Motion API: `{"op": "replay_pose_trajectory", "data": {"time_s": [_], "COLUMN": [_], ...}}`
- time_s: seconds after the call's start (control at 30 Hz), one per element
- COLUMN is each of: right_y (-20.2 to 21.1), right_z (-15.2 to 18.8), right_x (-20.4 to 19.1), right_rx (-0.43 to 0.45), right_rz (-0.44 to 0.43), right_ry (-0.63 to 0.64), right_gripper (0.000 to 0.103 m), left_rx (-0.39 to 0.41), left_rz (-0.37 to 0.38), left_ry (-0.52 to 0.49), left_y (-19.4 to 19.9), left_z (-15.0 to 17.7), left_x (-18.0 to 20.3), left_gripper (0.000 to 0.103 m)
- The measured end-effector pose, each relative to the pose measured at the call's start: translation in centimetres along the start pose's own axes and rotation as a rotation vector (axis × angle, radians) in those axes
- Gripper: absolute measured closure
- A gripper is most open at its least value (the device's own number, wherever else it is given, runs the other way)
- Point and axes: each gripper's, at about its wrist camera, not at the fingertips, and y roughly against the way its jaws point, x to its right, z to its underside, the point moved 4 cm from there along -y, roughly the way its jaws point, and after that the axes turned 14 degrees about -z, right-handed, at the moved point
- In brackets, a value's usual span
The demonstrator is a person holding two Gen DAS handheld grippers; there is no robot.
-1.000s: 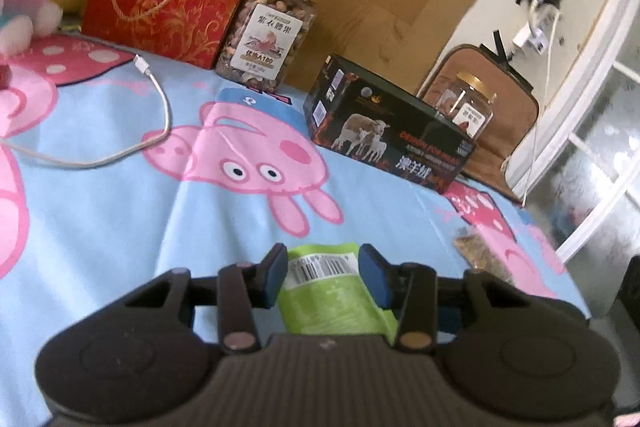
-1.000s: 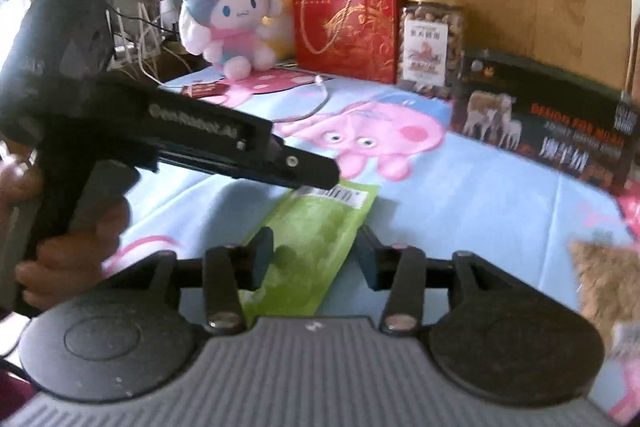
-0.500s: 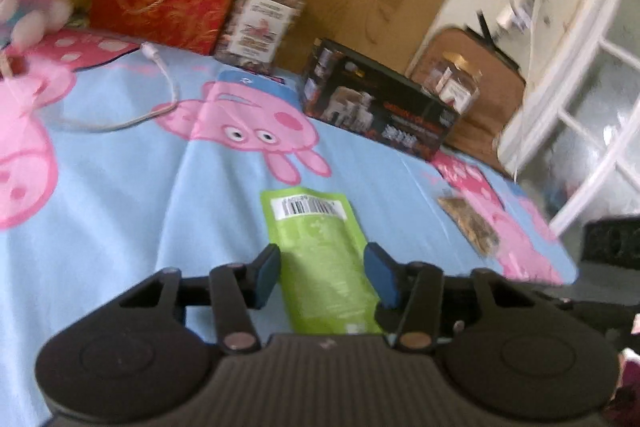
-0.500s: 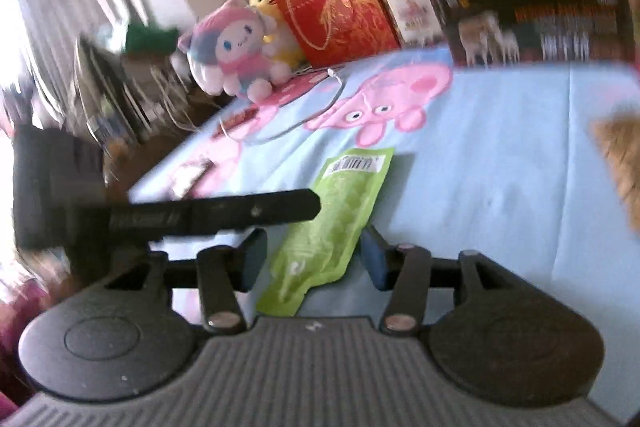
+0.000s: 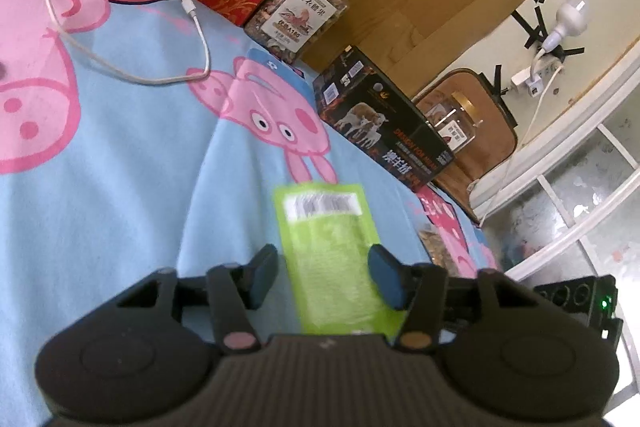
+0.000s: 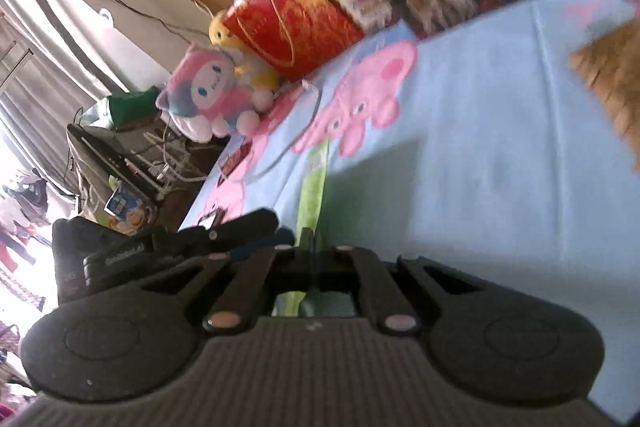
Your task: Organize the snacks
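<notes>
Brimming nut jar [image 5: 299, 7] beside box [image 5: 386, 125]

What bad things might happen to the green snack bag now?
The right gripper is shut on only a thin edge of the green snack bag, so it might slip out and drop onto the blue cloth. The left gripper is open with the bag between its fingers; closing while the right one pulls could crumple or tear it.
</notes>
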Motion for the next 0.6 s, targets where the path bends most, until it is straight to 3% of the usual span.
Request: {"op": "replay_pose_trajectory", "data": {"time_s": [0.1, 0.2, 0.27, 0.37, 0.5, 0.6], "right_y": [1.8, 2.4, 1.9, 1.5, 1.3, 0.0], "right_z": [-0.6, -0.5, 0.3, 0.7, 0.1, 0.6], "right_x": [-0.2, -1.6, -2.6, -2.9, 0.0, 1.9], "right_rx": [0.057, 0.066, 0.022, 0.009, -0.007, -0.047], "right_rz": [0.023, 0.07, 0.042, 0.069, 0.082, 0.038], "right_ry": [0.029, 0.151, 0.202, 0.252, 0.114, -0.007], "right_gripper": [0.101, 0.101, 0.101, 0.099, 0.094, 0.095], "left_rx": [0.006, 0.007, -0.001, -0.007, -0.036, -0.042], "left_rz": [0.005, 0.014, 0.012, 0.007, 0.037, 0.068], "left_ry": [-0.026, -0.056, -0.071, -0.07, -0.056, -0.049], "left_y": [-0.1, -0.3, -0.3, 0.1, 0.5, 0.0], "left_z": [0.1, 0.2, 0.2, 0.3, 0.6, 0.9], "left_x": [0.6, 1.5, 1.9, 1.7, 1.2, 1.2], "left_gripper": [0.033, 0.019, 0.019, 0.019, 0.024, 0.029]}}
